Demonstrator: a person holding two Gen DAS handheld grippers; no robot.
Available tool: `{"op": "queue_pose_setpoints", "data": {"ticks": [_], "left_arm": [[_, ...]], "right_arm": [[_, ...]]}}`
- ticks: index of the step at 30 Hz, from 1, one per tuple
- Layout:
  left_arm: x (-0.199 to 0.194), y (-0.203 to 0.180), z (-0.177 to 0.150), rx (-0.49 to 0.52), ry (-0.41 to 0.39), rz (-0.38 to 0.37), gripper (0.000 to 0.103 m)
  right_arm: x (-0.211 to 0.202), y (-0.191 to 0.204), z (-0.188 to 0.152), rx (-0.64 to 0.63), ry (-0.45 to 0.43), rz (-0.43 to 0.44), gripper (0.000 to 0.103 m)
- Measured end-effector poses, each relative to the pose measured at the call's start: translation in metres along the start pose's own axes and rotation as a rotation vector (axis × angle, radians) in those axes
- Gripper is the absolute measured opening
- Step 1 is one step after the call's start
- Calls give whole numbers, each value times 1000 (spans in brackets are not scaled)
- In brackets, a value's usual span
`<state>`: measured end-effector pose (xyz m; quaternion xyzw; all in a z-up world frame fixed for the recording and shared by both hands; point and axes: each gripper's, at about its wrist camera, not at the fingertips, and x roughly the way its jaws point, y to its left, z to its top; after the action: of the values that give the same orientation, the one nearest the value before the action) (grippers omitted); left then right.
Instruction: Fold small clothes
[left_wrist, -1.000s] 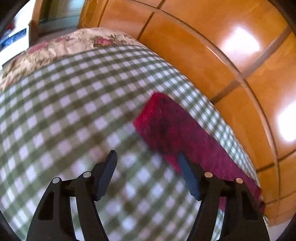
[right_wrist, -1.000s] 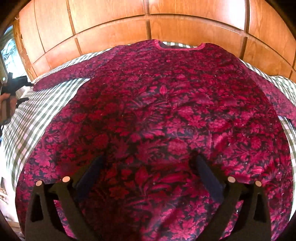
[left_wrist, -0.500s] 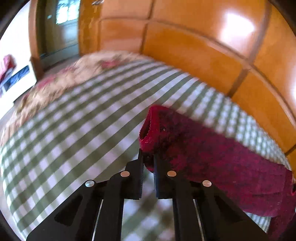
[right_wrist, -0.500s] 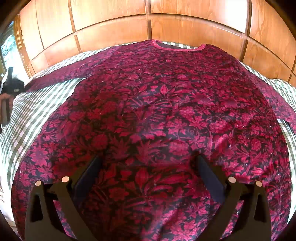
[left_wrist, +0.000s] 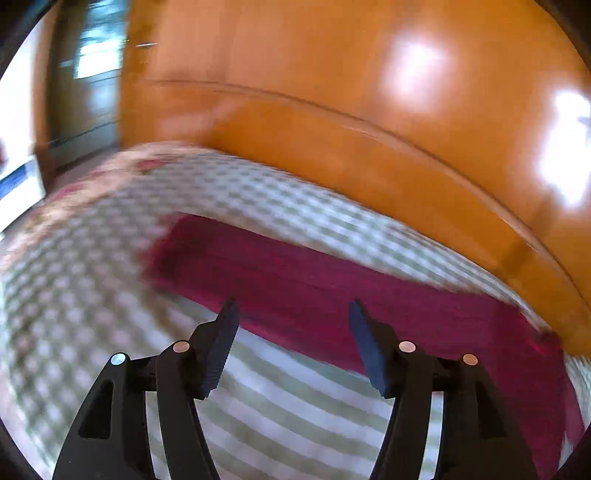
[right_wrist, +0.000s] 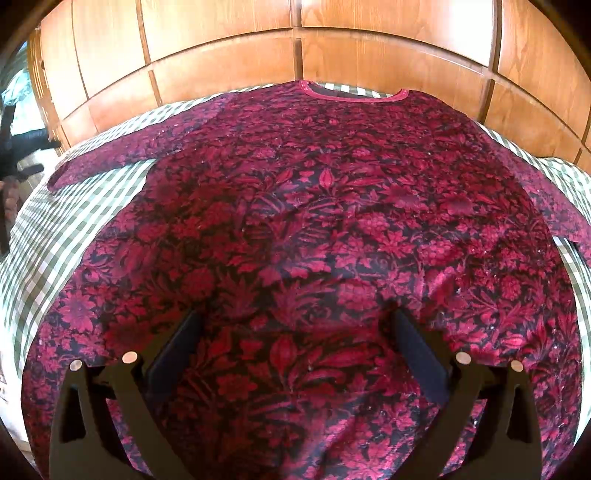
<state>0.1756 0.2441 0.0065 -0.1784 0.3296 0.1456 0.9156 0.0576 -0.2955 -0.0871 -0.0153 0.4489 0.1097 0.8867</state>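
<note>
Wood-panelled wall (right_wrist: 295, 44), checked bedspread (right_wrist: 74, 221): red garment (right_wrist: 314, 221) flat. Left gripper (left_wrist: 291, 314), right gripper (right_wrist: 295, 325) spread, empty. Risk: sleeve (left_wrist: 295, 273) bunching if pinched off-edge.

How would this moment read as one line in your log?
left tool: open over sleeve | right tool: open above red top | top flat, unfolded

Home bedroom; checked bedsheet (right_wrist: 74, 206); floral quilt (left_wrist: 110, 177); wood-panelled wall (right_wrist: 295, 48)
</note>
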Motion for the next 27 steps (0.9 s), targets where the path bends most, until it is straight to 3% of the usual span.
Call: {"op": "queue_pose_setpoints", "data": {"ticks": [4, 7, 8, 10, 13, 14, 17, 21, 24, 27], "left_arm": [[-20, -100, -59, 156, 64, -212, 60], [-26, -161, -105, 270, 119, -290, 60], [-26, -177, -119, 303, 147, -311, 60], [-28, -198, -143, 347, 172, -335, 60], [-23, -216, -169, 431, 188, -314, 61], [-20, -218, -174, 446, 198, -306, 67], [-8, -212, -177, 413, 242, -331, 70], [-6, -203, -175, 380, 248, -373, 72], [-8, -202, -178, 389, 247, -372, 75], [-6, -202, -179, 395, 247, -366, 76]], "right_arm": [[-5, -5, 2, 26, 4, 24, 101], [-21, -29, 7, 129, 13, 80, 98], [-27, -40, 8, 166, 7, 79, 93], [-46, -79, 8, 289, -32, 81, 88], [-70, -151, 1, 477, -104, 43, 86], [-74, -185, -4, 558, -119, 13, 84], [-78, -264, -18, 769, -153, -22, 76], [-75, -381, -39, 1061, -220, -90, 75], [-68, -436, -47, 1218, -260, -81, 69], [-67, -474, -42, 1341, -313, -73, 73]]}}
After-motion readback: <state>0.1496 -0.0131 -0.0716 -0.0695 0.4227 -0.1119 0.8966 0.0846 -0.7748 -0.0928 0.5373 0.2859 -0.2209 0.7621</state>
